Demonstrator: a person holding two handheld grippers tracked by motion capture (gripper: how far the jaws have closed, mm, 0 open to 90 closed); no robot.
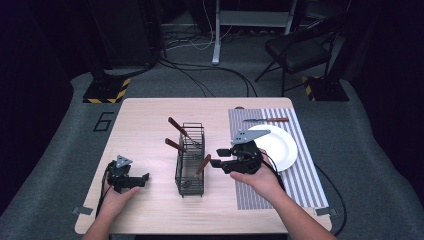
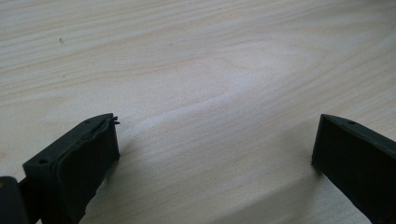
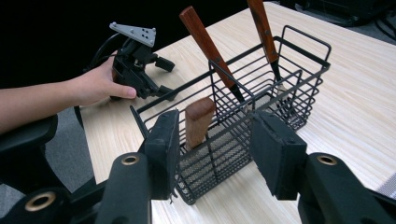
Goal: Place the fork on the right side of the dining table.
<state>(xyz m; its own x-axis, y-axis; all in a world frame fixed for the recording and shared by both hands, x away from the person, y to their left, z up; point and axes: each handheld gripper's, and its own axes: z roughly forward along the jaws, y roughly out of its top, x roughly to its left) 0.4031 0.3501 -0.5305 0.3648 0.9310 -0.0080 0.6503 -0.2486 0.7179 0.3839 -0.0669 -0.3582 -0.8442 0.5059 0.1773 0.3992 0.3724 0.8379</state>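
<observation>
A: Where does the wooden-handled utensil (image 3: 198, 122) sit?

B: In the near compartment of the black wire caddy (image 3: 299, 100), at the end closest to the right gripper (image 3: 219, 149). Its brown handle stands up out of the basket and leans toward that gripper; its long axis runs steeply upward, the working end down among the wires where I cannot make it out.

A: Anything else in the caddy?

B: Two more wooden-handled utensils (image 3: 205, 44) in the farther compartments, both handle-up and tilted. In the high view the caddy (image 1: 190, 159) stands mid-table with its long side running away from the person.

A: Does the right gripper hold the handle?

B: No. Its jaws stand about half open, one on each side of the handle in its own view, but the pads press on nothing. The hand comes in from the mat side, the gripper pointing across at the caddy's near end.

A: And the left gripper (image 1: 131, 181)?

B: It rests low on the table (image 1: 145, 125), left of the caddy, jaws wide apart over bare wood, holding nothing.

A: Farther out?

B: A white plate (image 1: 280, 147) on a striped mat (image 1: 305, 185), with a knife (image 1: 267, 120) beyond the plate.
</observation>
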